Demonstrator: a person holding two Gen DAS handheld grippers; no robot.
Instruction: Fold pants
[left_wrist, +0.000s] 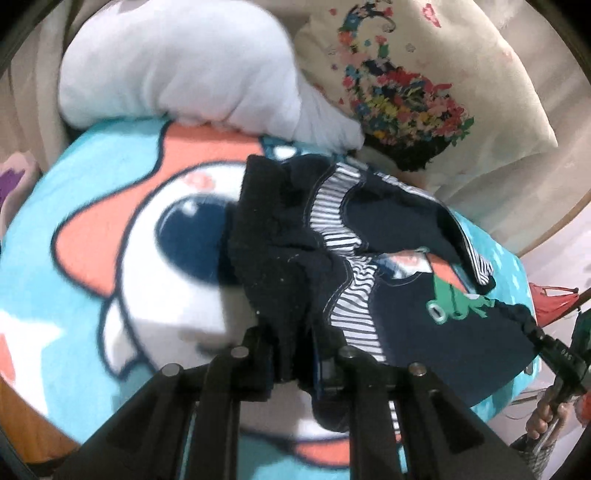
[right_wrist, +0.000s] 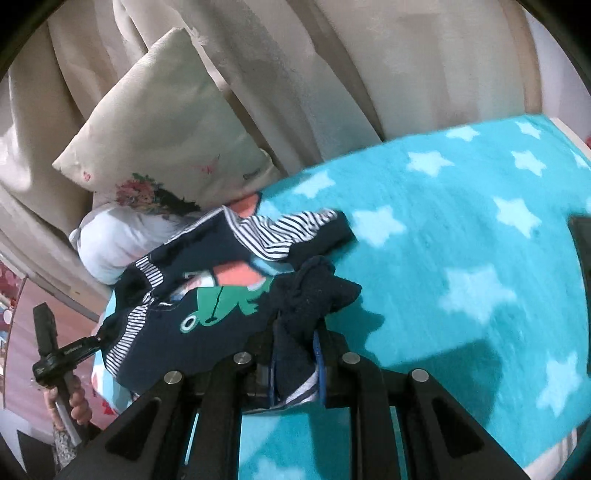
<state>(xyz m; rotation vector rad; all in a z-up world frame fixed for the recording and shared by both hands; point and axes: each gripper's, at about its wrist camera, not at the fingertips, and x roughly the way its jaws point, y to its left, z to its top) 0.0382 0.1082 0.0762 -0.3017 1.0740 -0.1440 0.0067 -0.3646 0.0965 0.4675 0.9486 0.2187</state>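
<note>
A bed by pale curtains (right_wrist: 332, 74), covered in a turquoise fleece blanket (right_wrist: 461, 229) with white stars and a big cartoon face, a floral cushion (left_wrist: 424, 92) and a white pillow (left_wrist: 177, 70) propped at the far side. And in the middle of it, the pants (left_wrist: 424, 321): small, navy, striped trim, a green frog on the front, lying half bunched on the blanket.

Both tools have a bite! The left gripper (left_wrist: 295, 373) is clamped on a dark cuff or hem, fabric bulging up between its fingers. The right gripper (right_wrist: 297, 373) is pinched on another bunched dark edge, with a sliver of striped lining showing in its jaws. A hand grips each handle at the frame edges.

The step looks like a lift-and-spread. To do it well, I'd say: keep both pinches firm, draw the two held edges apart until the cloth goes taut, keep them level, then lay it flat on the blanket before any fold. Uneven height would twist the legs.
</note>
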